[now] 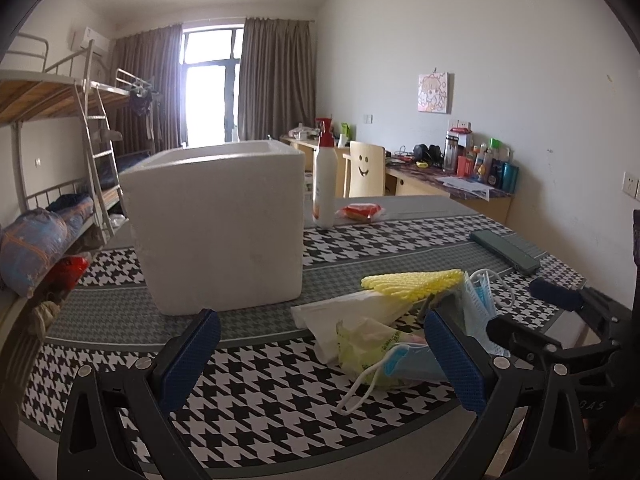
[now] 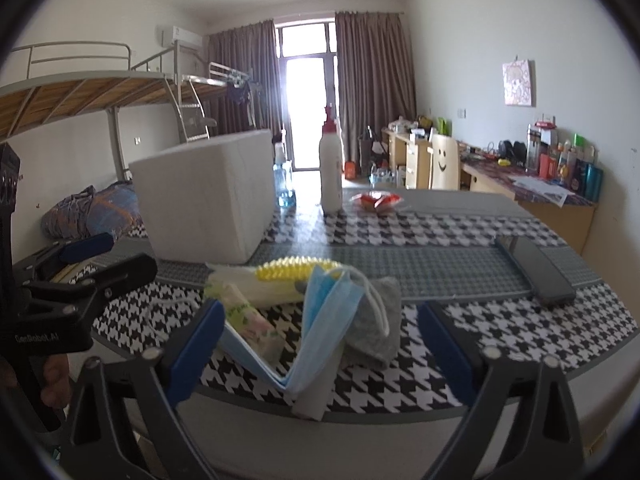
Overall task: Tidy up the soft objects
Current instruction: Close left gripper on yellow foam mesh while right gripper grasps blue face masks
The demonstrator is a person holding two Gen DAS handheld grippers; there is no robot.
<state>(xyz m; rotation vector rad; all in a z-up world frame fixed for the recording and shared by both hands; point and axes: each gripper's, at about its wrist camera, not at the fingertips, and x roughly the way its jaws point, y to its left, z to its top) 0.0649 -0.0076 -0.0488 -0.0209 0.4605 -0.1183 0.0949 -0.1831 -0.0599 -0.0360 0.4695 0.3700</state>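
Approach step — both tools held wide open, nothing gripped; right tool to be closed on mask; foam box next.

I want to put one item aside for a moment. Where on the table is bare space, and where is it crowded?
Free: the cloth in front of the foam box, left of the pile; also between the dark flat case and the snack packet. Crowded: the pile of face masks, yellow foam net and tissue packs.

A white pump bottle stands upright on the houndstooth tabletop, a red snack packet just beside it. A dark flat case lies well apart, and a bunk bed lines the wall.
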